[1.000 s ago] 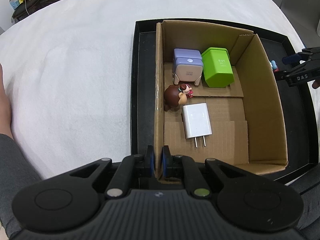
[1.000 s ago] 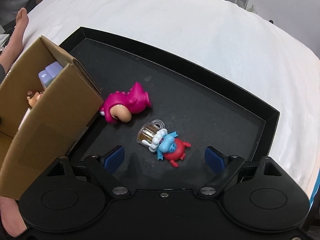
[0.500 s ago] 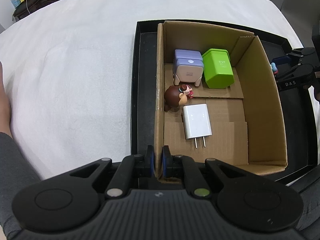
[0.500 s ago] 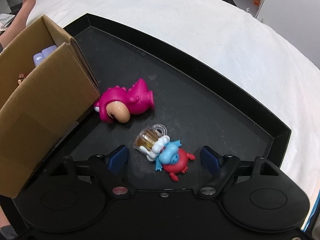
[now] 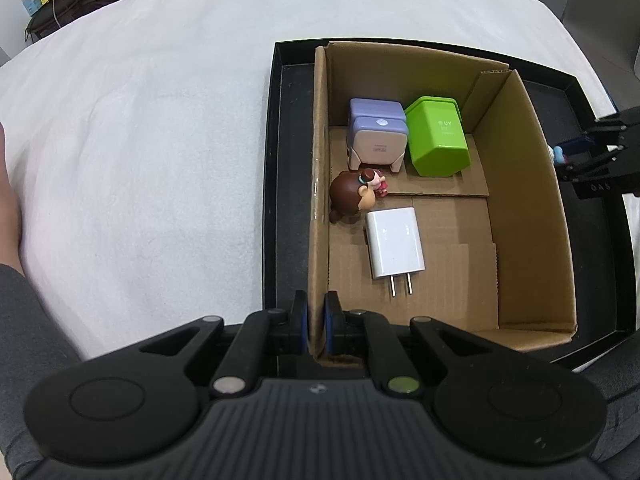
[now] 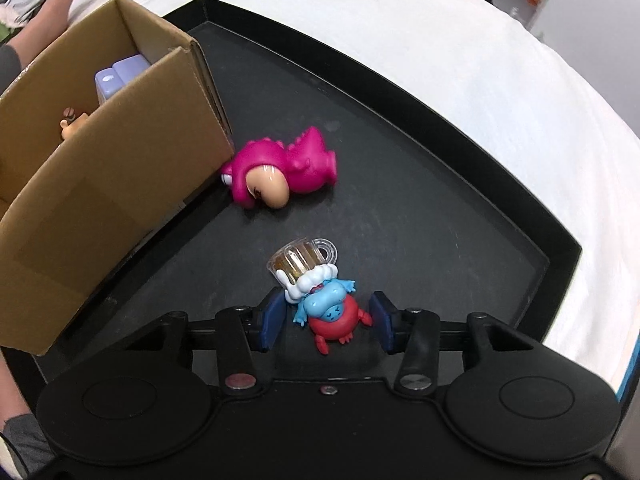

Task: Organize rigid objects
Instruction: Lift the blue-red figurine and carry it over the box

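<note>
Counting four items (image 5: 394,242) in one box (image 5: 524,184)

Blue-red figurine (image 6: 330,316) on side, black tray (image 6: 460,216)

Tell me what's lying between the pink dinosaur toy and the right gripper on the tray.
In the right wrist view, only the blue-and-red figure with its beer mug lies between the pink dinosaur and the right gripper, whose jaws are closing around it.

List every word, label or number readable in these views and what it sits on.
"UY" with a small symbol before it: on the green box; the fine print beneath is unreadable.
"DAS", faint: on the right gripper.
Label on the lavender charger: too small to read.
</note>
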{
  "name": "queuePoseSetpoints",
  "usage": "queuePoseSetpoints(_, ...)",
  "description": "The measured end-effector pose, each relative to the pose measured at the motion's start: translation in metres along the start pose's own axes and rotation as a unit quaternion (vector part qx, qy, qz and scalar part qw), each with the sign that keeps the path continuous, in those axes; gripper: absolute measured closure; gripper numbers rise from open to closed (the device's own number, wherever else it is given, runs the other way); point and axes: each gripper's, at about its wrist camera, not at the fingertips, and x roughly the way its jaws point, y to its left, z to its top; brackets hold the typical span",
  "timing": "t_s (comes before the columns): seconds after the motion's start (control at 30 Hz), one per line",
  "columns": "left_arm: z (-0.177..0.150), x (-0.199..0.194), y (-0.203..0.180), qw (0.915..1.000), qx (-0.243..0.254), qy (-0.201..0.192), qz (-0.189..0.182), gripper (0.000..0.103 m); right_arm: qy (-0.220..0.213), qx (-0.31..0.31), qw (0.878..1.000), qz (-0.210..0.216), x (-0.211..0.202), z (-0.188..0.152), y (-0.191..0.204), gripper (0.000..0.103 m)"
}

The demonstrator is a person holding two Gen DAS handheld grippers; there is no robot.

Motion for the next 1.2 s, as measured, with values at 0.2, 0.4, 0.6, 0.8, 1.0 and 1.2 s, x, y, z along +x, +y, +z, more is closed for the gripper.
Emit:
queuePoseSetpoints(0.2,0.000,0.000,-0.001,1.0000,-0.001,-0.001,0.001,0.096,-0.002,0.009,1.000,-0.004,-0.019,-0.011,0.011,0.058)
queuePoseSetpoints(0.4,0.000,-0.001,0.001,1.0000,-0.005,-0.002,-0.003,0.095,-0.009,0.000,1.000,-0.007,-0.047,-0.008,0.013,0.058)
queuePoseSetpoints(0.6,0.001,-0.001,0.001,1.0000,-0.008,-0.001,-0.003,0.096,-0.022,-0.014,1.000,-0.011,-0.081,0.001,0.026,0.058)
queuePoseSetpoints(0.8,0.001,-0.001,0.002,0.9999,-0.010,-0.002,-0.007,0.096,-0.030,-0.034,0.999,-0.005,-0.110,0.018,0.043,0.058)
queuePoseSetpoints(1.0,0.000,-0.002,0.004,0.9999,-0.012,-0.004,-0.010,0.096,-0.031,-0.063,0.997,-0.014,-0.120,0.036,0.063,0.057)
queuePoseSetpoints(1.2,-0.004,-0.004,0.004,0.9998,-0.008,-0.014,-0.015,0.096,-0.032,-0.074,0.997,-0.014,-0.127,0.052,0.084,0.057)
